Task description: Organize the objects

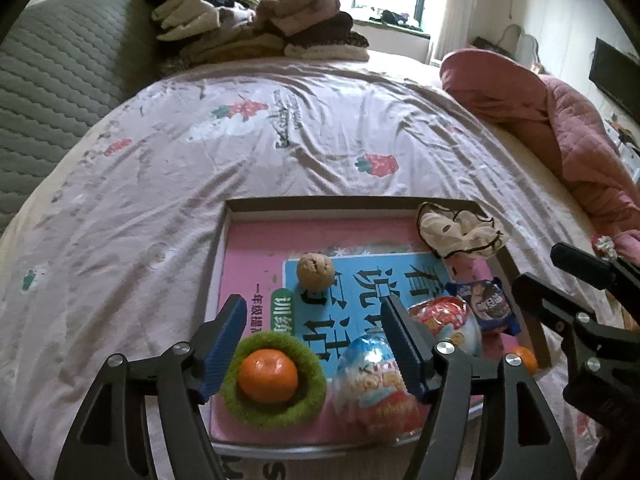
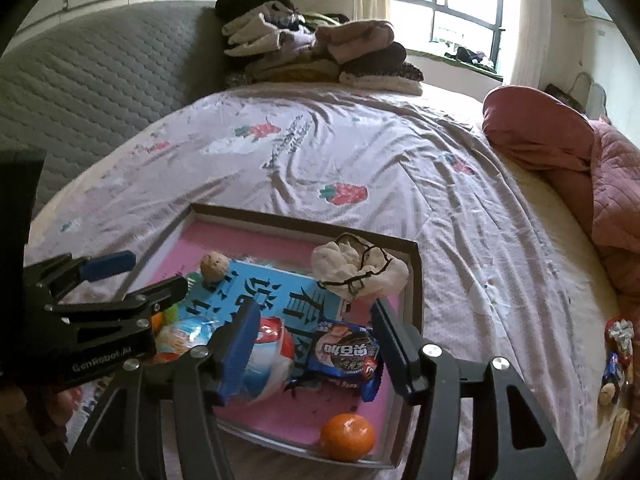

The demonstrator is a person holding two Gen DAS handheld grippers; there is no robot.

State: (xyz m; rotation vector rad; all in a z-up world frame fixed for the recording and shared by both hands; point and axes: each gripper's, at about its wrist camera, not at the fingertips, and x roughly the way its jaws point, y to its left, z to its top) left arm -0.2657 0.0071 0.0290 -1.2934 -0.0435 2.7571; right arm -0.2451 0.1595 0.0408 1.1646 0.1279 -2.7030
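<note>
A shallow dark-rimmed box (image 1: 352, 202) lies on the bed with a pink and blue book (image 1: 360, 288) on its floor. On the book sit a tangerine (image 1: 268, 374) inside a green fuzzy ring (image 1: 308, 396), a walnut (image 1: 315, 271), a foil egg (image 1: 372, 384), a red-white packet (image 1: 444, 318), a blue cookie packet (image 2: 346, 354), a loose tangerine (image 2: 347, 437) and a crumpled cloth (image 2: 360, 268). My left gripper (image 1: 312, 308) hovers open above the ringed tangerine and the egg. My right gripper (image 2: 316, 312) hangs open over the cookie packet, pads clear of it.
The bed sheet (image 1: 240, 140) has strawberry prints and stretches far behind the box. Folded clothes (image 1: 256, 24) are stacked by the grey padded headboard (image 1: 48, 80). A pink quilt (image 1: 560, 128) is bunched at the right. Small wrapped sweets (image 2: 618, 344) lie at the bed's right edge.
</note>
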